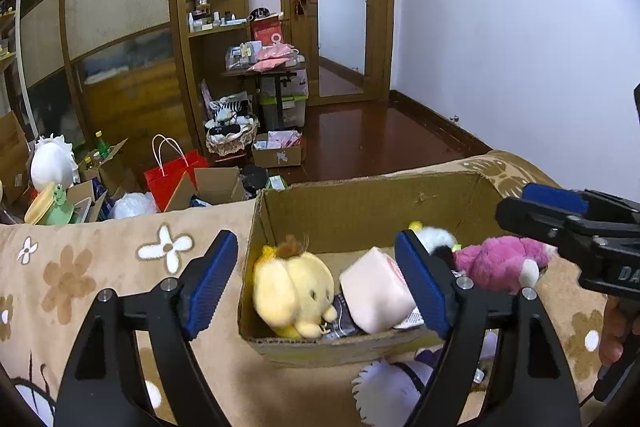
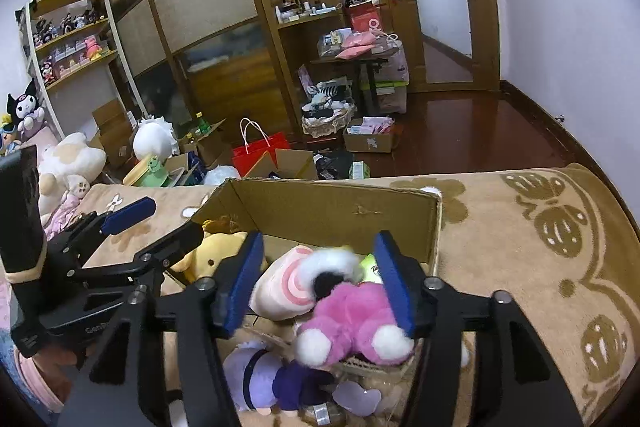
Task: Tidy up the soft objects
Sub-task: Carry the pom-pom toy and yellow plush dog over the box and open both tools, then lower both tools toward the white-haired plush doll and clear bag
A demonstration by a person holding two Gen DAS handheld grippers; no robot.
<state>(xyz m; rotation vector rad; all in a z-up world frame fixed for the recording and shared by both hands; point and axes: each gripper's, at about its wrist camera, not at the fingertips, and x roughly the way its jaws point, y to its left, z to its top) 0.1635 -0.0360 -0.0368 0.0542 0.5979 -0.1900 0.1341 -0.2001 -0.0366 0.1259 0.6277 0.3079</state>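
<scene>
Hovering over the cardboard box (image 2: 344, 205), both grippers' fingers gape wide; the pink plush (image 2: 356, 319) lies between the right gripper (image 2: 320, 283) fingers, untouched by the left gripper (image 1: 316, 283).

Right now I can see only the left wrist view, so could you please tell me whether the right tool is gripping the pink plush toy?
Observer: No. In the right wrist view the right tool is open. Its pads sit on either side of the pink plush toy, and the left pad is clear of it.
Operator: Thank you. What lies just outside the near wall of the cardboard box?
Observer: A purple plush doll with a dark band lies there, outside the box and below the pink toy.
</scene>
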